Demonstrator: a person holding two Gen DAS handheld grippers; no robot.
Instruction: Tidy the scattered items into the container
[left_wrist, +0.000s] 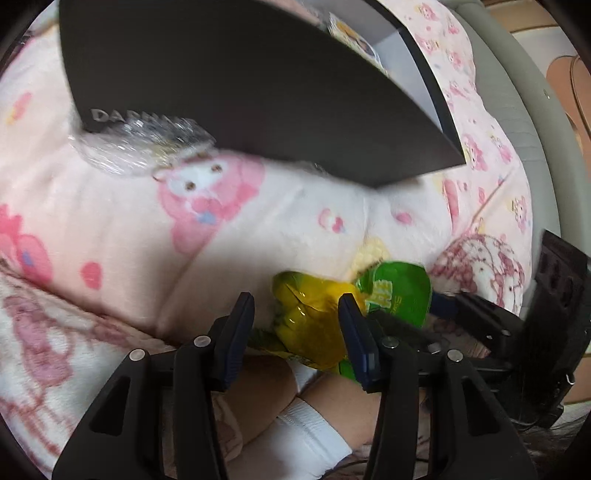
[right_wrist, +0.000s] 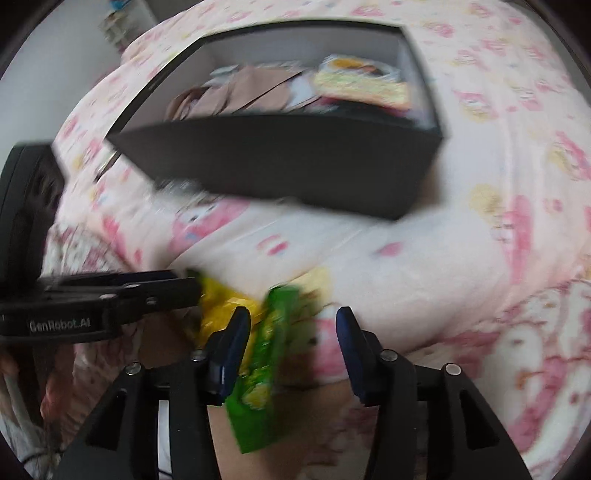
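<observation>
A green and yellow snack packet (left_wrist: 325, 314) lies crumpled on the pink cartoon blanket. My left gripper (left_wrist: 297, 325) is open, its jaws on either side of the packet's yellow part. My right gripper (right_wrist: 293, 332) is open too, with the packet's green end (right_wrist: 258, 369) between its jaws beside the left finger. The other gripper (right_wrist: 110, 295) shows at left in the right wrist view. The black box (right_wrist: 295, 155) stands open further back on the bed, with packets and a brown item inside. A clear plastic wrapper (left_wrist: 136, 144) lies against the box's front wall (left_wrist: 240, 92).
The blanket (left_wrist: 110, 229) is soft and uneven. A person's legs with white socks (left_wrist: 306, 432) lie below the grippers. A grey bed frame (left_wrist: 517, 110) runs along the right edge.
</observation>
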